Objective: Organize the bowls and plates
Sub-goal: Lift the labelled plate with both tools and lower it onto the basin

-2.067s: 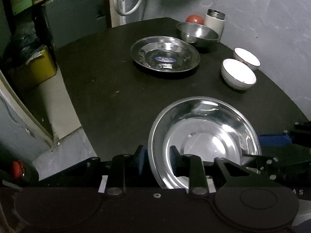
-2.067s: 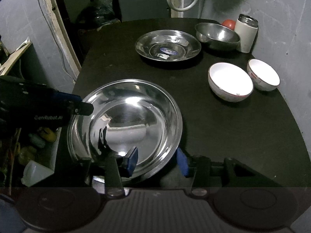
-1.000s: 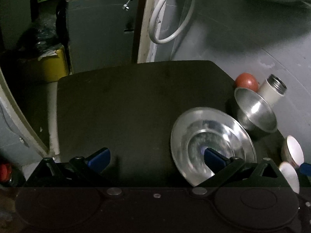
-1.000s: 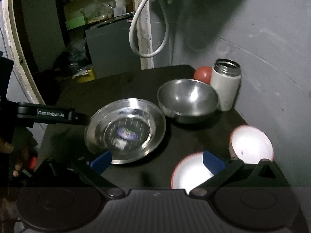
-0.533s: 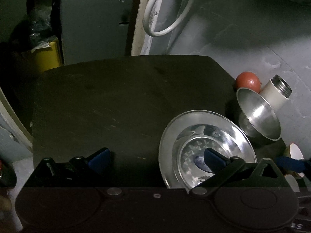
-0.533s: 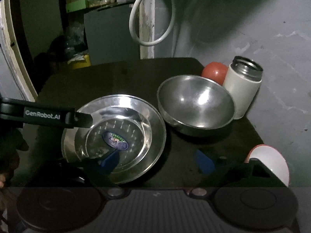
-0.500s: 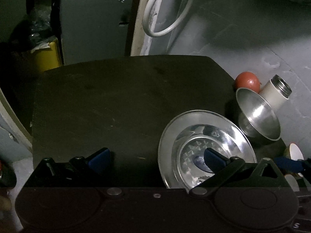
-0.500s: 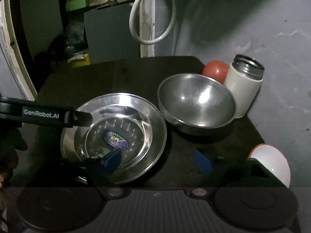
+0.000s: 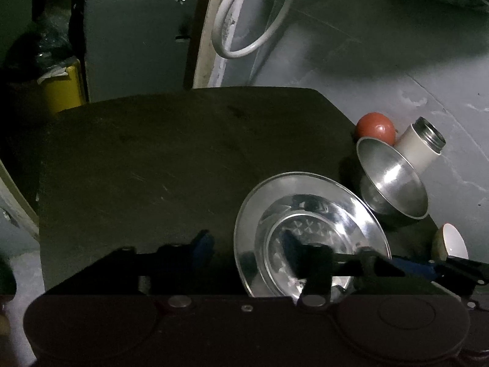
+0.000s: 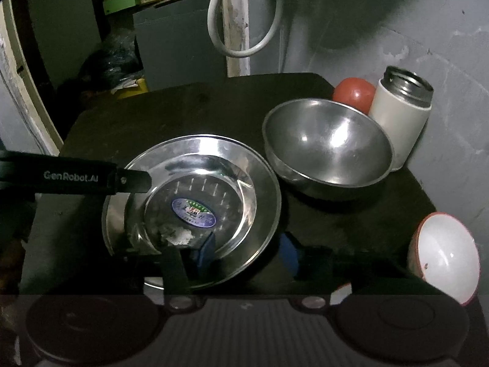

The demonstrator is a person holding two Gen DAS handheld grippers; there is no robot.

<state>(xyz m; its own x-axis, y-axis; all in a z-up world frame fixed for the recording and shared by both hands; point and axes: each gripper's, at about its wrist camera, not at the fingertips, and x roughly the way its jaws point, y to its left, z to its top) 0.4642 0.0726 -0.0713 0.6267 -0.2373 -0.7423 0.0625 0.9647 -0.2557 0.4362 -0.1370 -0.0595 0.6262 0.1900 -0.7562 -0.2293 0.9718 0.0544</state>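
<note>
A steel plate (image 9: 321, 214) (image 10: 214, 165) with a sticker in its middle lies on the black table (image 9: 152, 159). My left gripper (image 9: 246, 243) is open and straddles the plate's left rim, one finger over the table and one over the plate. In the right wrist view a finger of the left gripper (image 10: 91, 179) reaches over that rim. My right gripper (image 10: 248, 253) is open astride the near right rim. Beside the plate sit a steel bowl (image 10: 327, 150) (image 9: 394, 180) and a white bowl (image 10: 443, 253) (image 9: 452, 241).
A white flask (image 10: 403, 113) and a red ball (image 10: 351, 93) stand behind the steel bowl against the grey wall. The table's left edge drops to the floor by a yellow bin (image 9: 64, 91). A white hose (image 10: 241, 15) hangs on the back wall.
Both grippers have left the large steel basin and moved up to the stickered plate. In the last half second both pairs of fingers have narrowed around its rim.
</note>
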